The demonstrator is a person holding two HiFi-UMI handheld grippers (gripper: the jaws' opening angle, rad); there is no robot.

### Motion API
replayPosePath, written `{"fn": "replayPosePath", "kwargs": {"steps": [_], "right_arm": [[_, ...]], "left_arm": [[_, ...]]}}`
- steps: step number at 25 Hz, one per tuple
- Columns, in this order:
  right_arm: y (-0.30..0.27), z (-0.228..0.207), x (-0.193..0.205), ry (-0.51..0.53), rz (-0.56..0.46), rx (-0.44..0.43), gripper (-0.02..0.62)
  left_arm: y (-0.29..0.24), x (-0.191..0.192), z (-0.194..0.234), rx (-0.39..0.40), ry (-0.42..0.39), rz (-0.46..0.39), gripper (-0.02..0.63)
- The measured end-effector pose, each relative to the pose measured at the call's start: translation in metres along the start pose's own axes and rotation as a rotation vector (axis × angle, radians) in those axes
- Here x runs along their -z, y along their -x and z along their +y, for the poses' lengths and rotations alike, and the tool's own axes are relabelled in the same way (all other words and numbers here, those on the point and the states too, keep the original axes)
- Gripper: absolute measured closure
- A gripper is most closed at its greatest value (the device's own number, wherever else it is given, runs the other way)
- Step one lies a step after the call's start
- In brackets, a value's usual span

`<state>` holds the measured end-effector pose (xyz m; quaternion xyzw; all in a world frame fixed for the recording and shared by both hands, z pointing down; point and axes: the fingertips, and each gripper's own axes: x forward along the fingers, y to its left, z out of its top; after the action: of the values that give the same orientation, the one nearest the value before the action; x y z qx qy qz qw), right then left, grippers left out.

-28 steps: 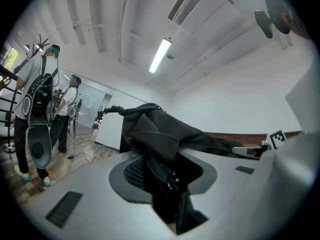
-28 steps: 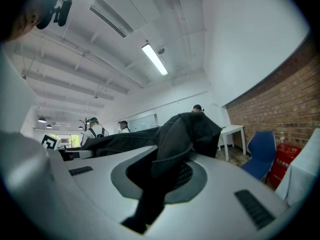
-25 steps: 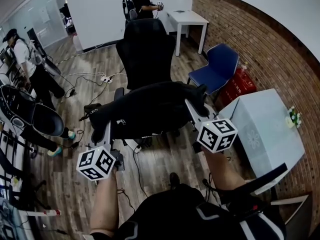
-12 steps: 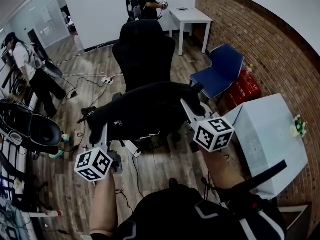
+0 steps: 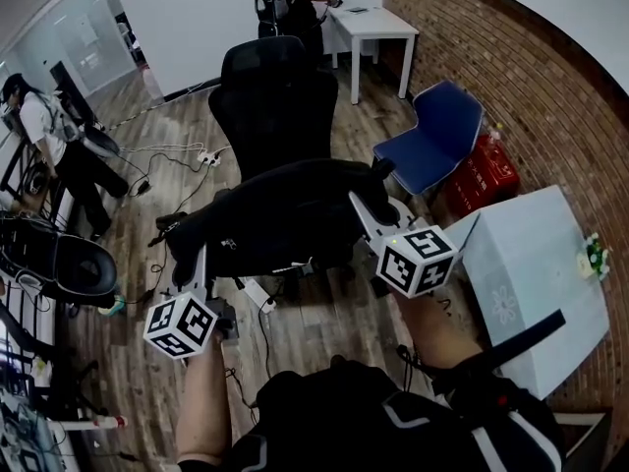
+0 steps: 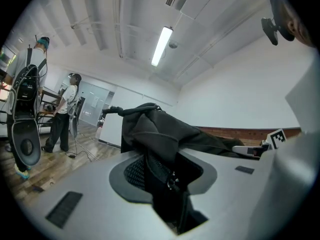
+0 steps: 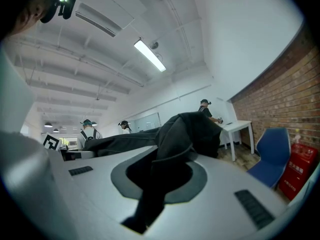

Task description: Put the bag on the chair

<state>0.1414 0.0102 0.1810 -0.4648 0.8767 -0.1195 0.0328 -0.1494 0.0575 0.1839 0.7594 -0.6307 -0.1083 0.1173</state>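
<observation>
A black bag hangs stretched between my two grippers above the wooden floor. My left gripper is shut on its left end, where dark fabric and a zipper fill the jaws. At the other end, my right gripper is shut on a fold of the bag. A black office chair stands just beyond the bag, its backrest facing me. The bag hides the chair's seat.
A blue chair and a red box stand by the brick wall on the right. A pale table is near my right arm, and a white desk with a person beside it stands far back. Cables and a power strip lie on the floor. Another person stands at the left.
Both grippers have carried the bag forward toward the black office chair, which now sits closer behind it. Both grips look unchanged.
</observation>
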Motion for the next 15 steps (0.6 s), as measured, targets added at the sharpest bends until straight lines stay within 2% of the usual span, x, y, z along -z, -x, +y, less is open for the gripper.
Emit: {"fn": "replayPosePath", "kwargs": {"steps": [7, 15], "right_arm": [[-0.029, -0.016, 0.002, -0.012, 0.001, 0.015, 0.552], [-0.08, -0.019, 0.003, -0.008, 0.003, 0.065, 0.551]], "left_arm": [[-0.032, 0.001, 0.011, 0.009, -0.002, 0.003, 0.469], [-0.083, -0.004, 0.05, 0.054, 0.009, 0.016, 0.469]]}}
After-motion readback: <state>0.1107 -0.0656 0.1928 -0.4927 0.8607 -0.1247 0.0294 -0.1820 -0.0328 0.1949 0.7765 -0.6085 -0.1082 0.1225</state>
